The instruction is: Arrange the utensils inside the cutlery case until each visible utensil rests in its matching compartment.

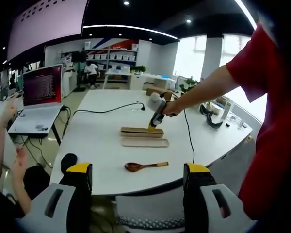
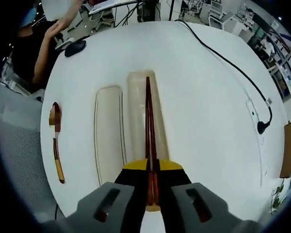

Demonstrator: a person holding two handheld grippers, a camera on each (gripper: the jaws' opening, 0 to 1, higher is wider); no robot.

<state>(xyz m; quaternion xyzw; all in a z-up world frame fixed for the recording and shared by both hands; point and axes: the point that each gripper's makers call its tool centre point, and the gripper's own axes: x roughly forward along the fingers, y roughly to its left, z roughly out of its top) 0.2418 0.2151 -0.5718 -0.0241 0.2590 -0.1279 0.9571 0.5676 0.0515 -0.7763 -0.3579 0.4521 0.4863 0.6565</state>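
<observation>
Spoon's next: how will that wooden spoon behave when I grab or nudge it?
The wooden spoon looks rigid, probably light. Its thin handle lies flat on the smooth white table, so it may skid before the tongs close. The rounded bowl could make it rock or pivot.

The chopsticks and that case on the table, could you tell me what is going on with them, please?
A person is sorting utensils into a case with two handheld grippers. The right gripper is shut on a pair of chopsticks, held lengthwise over the open case. The lid lies beside the case. A wooden spoon lies apart on the white table, not yet packed. The left gripper is open and held back from the table edge.
</observation>
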